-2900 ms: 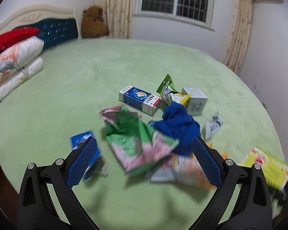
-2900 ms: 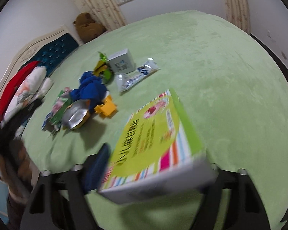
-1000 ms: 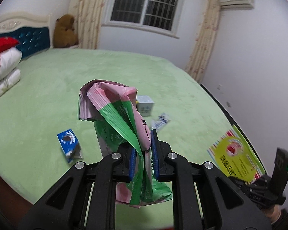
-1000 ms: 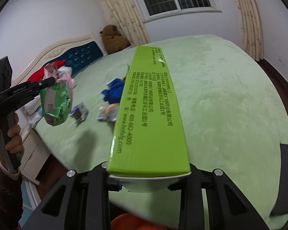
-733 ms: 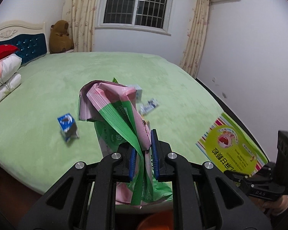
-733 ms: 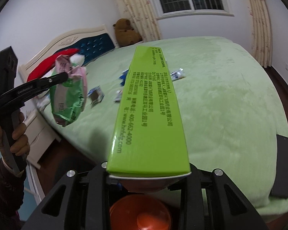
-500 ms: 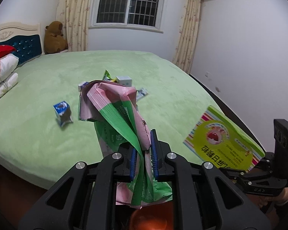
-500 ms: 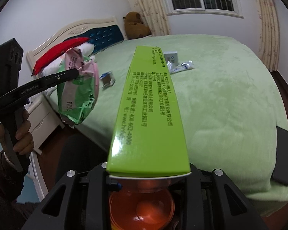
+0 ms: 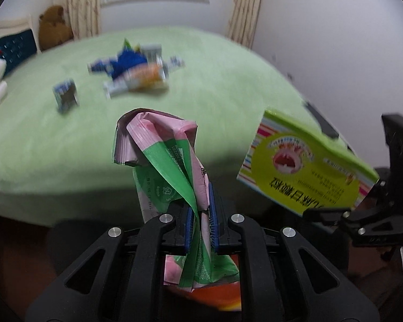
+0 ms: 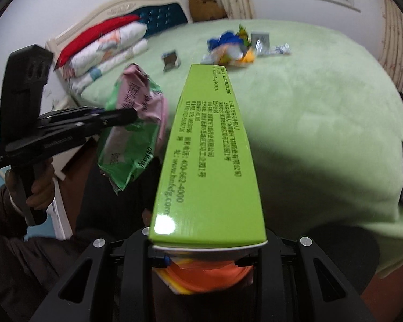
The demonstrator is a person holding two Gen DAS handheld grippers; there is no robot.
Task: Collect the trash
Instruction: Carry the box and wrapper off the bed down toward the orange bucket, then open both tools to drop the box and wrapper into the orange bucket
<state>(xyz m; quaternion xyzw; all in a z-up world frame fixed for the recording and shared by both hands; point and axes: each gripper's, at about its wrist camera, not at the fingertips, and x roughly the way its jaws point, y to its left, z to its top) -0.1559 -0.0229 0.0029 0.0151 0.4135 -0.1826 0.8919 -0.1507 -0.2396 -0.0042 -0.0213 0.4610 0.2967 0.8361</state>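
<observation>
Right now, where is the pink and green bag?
The pink and green bag is held in the left gripper, off the bed edge, left of the green box.

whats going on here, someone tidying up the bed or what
A person is clearing trash off a green bed with two handheld grippers. The left gripper is shut on a crumpled pink and green plastic wrapper, the right gripper on a lime green cardboard box. Both hang over an orange bin beside the bed. More wrappers and small boxes remain on the blanket.
</observation>
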